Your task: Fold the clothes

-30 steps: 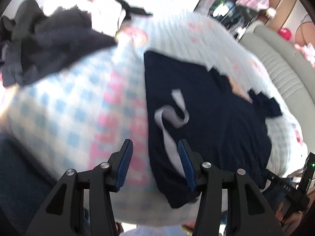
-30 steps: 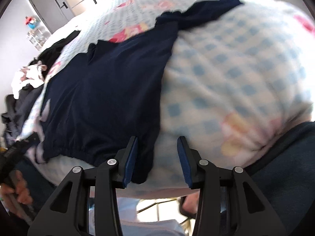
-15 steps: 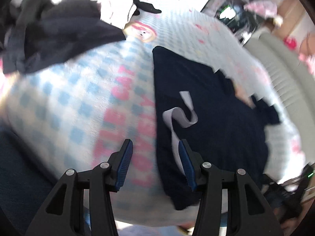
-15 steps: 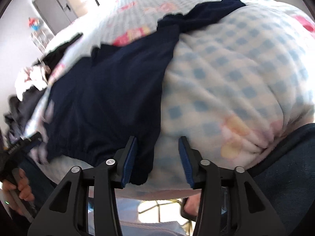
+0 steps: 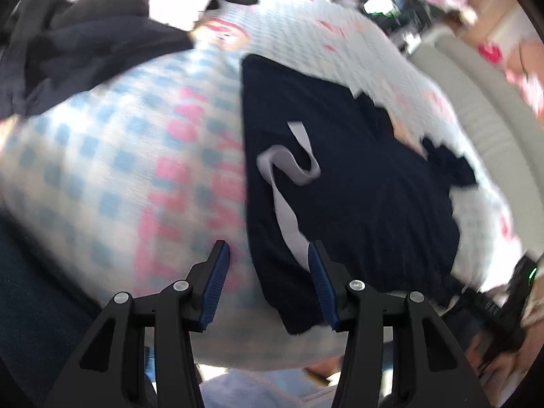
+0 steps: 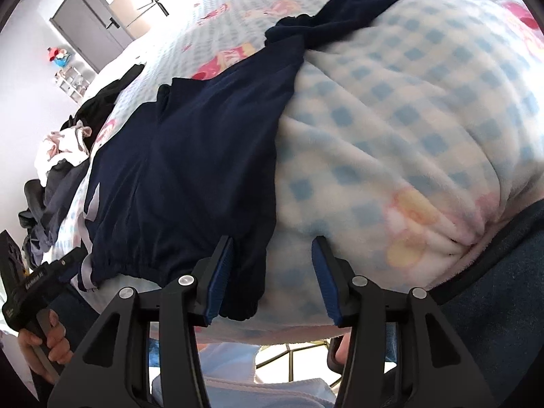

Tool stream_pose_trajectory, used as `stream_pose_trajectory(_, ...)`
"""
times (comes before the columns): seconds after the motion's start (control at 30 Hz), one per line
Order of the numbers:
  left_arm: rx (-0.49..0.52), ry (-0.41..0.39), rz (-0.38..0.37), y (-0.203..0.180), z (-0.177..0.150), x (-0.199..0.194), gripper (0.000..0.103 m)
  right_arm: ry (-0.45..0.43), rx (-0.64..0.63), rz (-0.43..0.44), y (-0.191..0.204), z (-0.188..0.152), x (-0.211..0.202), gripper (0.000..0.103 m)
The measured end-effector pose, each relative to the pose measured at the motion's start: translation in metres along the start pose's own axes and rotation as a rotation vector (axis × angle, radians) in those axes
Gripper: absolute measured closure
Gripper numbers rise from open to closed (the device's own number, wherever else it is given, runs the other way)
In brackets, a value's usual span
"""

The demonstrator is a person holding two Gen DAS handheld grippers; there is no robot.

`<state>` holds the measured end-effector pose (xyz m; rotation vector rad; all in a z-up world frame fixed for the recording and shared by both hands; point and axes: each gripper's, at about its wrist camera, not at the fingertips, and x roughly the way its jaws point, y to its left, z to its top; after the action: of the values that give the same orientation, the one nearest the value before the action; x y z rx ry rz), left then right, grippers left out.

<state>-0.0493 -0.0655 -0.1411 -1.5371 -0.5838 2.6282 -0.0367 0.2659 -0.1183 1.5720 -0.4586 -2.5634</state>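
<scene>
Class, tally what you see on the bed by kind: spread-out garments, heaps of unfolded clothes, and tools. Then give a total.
Spread navy garment: 1
Heap of unfolded clothes: 1
Tools, left tool and right tool: 2
Total: 4

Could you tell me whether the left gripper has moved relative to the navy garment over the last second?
Yes, slightly: the open left gripper has shifted left, since the navy garment and its grey drawstring sit a little further right between the fingers.

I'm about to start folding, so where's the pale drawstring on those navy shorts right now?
In the left wrist view the pale drawstring lies looped on the navy shorts, near their left edge, just ahead of the open left tongs.
</scene>
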Motion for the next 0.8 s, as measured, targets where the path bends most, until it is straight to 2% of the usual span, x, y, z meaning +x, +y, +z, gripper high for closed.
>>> stream_pose_trajectory(0.2, 0.059, 0.002, 0.228, -0.009, 0.001, 0.000, 0.052, 0.008, 0.016, -0.028, -0.007, 0.006, 0.003, 0.054)
stream_pose_trajectory(0.27, 0.059, -0.037, 0.193, -0.013, 0.003, -0.013, 0.053, 0.016, 0.024, -0.020, -0.009, 0.007, 0.003, 0.054)
stream_pose_trajectory(0.4, 0.145, -0.090, -0.002, -0.042, 0.014, -0.025, 0.053, 0.056, 0.027, 0.107, -0.003, 0.006, 0.004, 0.054)
stream_pose_trajectory(0.5, 0.220, -0.063, -0.125, -0.071, 0.020, -0.009, 0.053, 0.078, 0.024, 0.122, 0.002, 0.003, 0.013, 0.054)
stream_pose_trajectory(0.57, 0.246, -0.026, -0.139, -0.077, 0.017, 0.000, 0.053, 0.084, 0.019, 0.104, 0.003, 0.003, 0.019, 0.054)
stream_pose_trajectory(0.67, 0.244, 0.075, -0.110, -0.077, 0.015, 0.038, 0.053, 0.087, 0.026, 0.095, 0.005, 0.002, 0.027, 0.053)
stream_pose_trajectory(0.7, 0.239, 0.085, -0.098, -0.075, 0.011, 0.042, 0.054, 0.085, 0.024, 0.094, 0.005, 0.002, 0.028, 0.052)
stream_pose_trajectory(0.77, 0.235, 0.088, -0.098, -0.072, 0.008, 0.045, 0.054, 0.077, 0.011, 0.092, 0.007, 0.004, 0.027, 0.062)
stream_pose_trajectory(0.8, 0.234, 0.084, -0.106, -0.072, 0.010, 0.044, 0.054, 0.069, 0.002, 0.091, 0.007, 0.005, 0.025, 0.082)
